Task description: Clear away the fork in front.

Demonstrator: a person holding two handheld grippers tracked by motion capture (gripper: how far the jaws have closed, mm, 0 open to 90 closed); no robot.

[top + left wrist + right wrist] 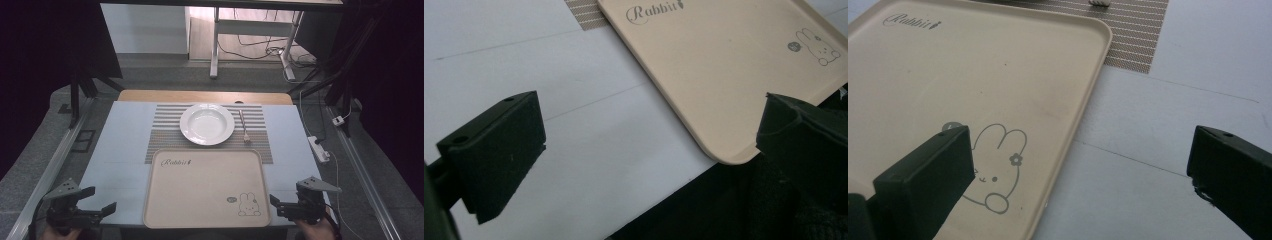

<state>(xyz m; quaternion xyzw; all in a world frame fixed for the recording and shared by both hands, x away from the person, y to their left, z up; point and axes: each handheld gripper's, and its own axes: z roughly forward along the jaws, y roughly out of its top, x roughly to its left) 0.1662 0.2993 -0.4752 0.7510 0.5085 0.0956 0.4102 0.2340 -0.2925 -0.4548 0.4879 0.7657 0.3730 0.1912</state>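
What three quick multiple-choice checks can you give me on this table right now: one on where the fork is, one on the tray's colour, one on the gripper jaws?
1. Where does the fork lie?
A. On the tray
B. On the striped placemat, right of the white plate
C. In the plate

2. What colour is the rabbit tray?
A. Beige
B. Blue
C. Black

3. How do the jaws of the left gripper and right gripper stand?
A. Both shut on the tray
B. Left shut on the fork, right open
C. Both open, holding nothing

Answers:
1. B, the high view shows the fork on the striped placemat beside the white plate.
2. A, its surface is beige in every view.
3. C, in each gripper view the jaws stand wide apart with nothing between them.
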